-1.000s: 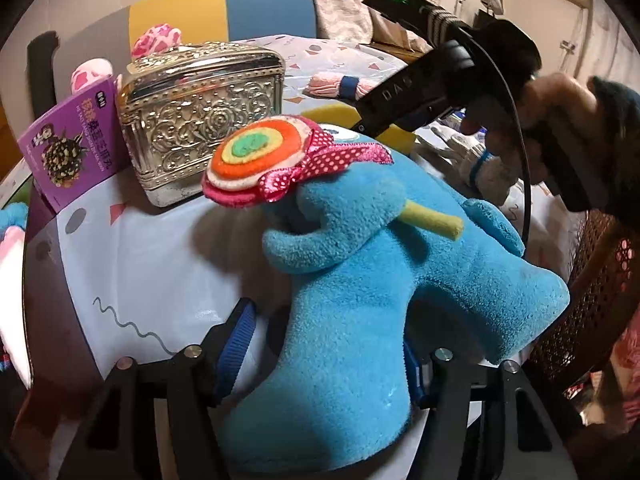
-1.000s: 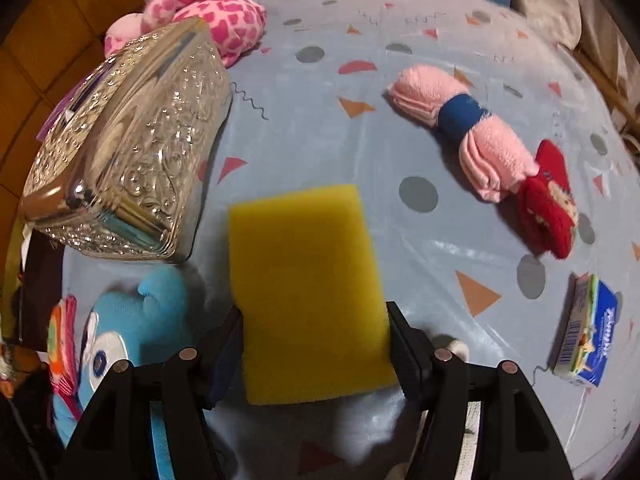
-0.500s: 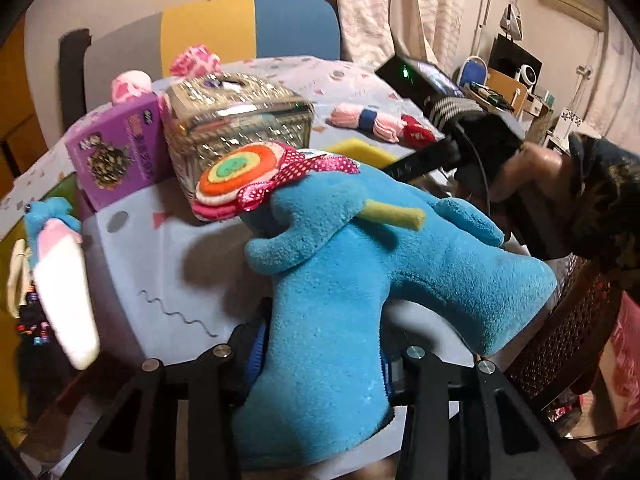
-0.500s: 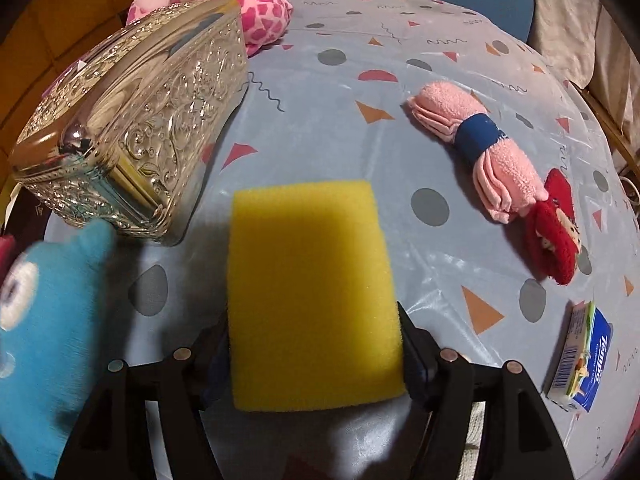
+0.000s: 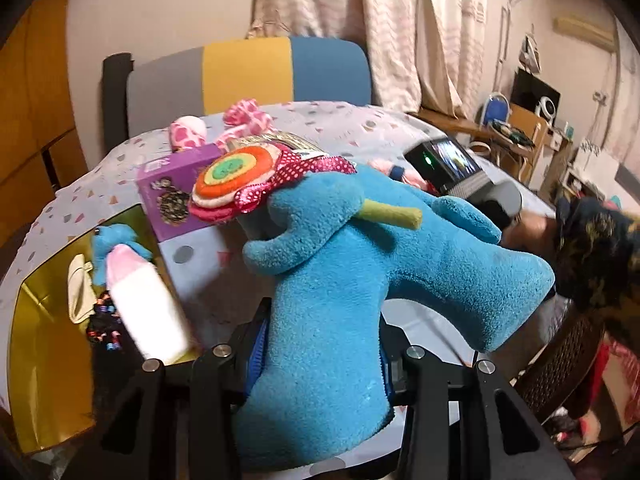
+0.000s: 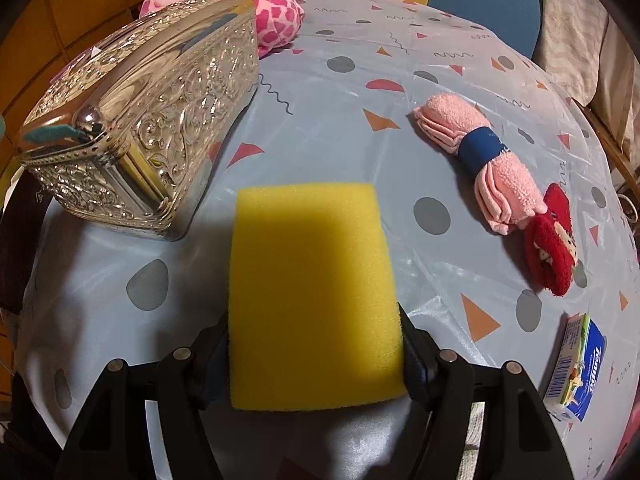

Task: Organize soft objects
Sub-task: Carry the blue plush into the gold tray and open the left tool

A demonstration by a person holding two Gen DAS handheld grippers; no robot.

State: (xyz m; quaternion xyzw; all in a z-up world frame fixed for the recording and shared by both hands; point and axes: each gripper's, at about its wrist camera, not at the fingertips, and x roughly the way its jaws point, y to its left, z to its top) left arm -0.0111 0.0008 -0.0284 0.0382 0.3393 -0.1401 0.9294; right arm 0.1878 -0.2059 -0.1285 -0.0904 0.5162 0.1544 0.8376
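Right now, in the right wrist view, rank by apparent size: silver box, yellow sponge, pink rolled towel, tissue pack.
1. silver box and yellow sponge: look about alike; the sponge sits nearest the camera, so unranked.
2. pink rolled towel
3. tissue pack, partly cut off at the edge.

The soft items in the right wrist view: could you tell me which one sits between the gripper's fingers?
The yellow sponge; its sides meet both fingers, while the pink rolled towel, red plush and pink spotted plush lie apart.
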